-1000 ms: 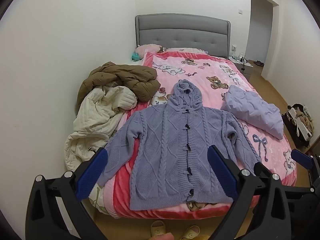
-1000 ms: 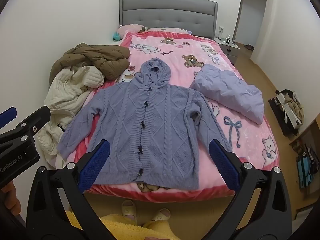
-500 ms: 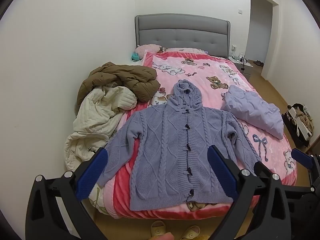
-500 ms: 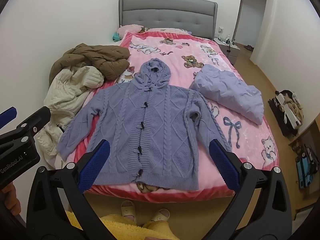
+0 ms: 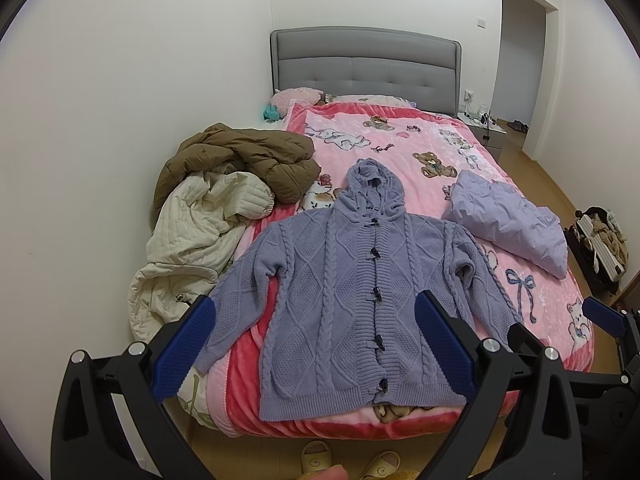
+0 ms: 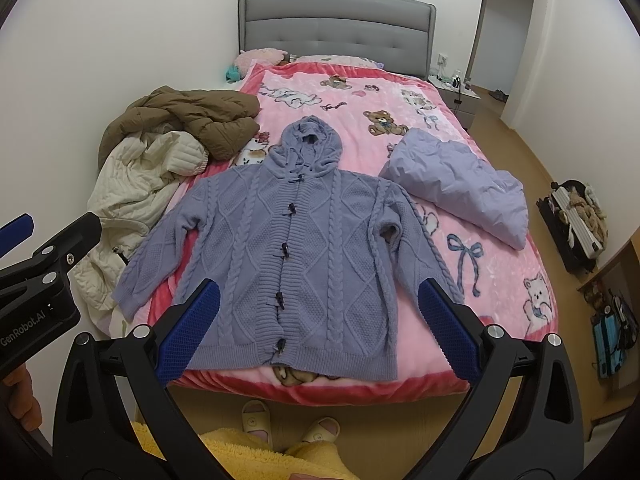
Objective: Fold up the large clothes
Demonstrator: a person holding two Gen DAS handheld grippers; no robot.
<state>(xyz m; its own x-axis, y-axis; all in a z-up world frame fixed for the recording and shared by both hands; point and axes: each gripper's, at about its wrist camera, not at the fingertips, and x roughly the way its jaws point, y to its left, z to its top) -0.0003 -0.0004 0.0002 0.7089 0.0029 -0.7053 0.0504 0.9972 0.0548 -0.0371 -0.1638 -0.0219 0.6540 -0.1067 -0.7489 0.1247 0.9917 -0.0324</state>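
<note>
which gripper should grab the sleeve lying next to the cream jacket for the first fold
Left. That sleeve of the purple cable-knit hooded cardigan lies just past the left gripper's open fingers. The right gripper, also open, sits beside the opposite sleeve and would probably have to cross over.

I see the lavender cable-knit hooded cardigan (image 5: 352, 304) lying flat, buttoned, face up, sleeves spread, at the bed's (image 5: 440, 152) foot.

Left gripper (image 5: 316, 348), right gripper (image 6: 318, 330) agape (empty).
</note>
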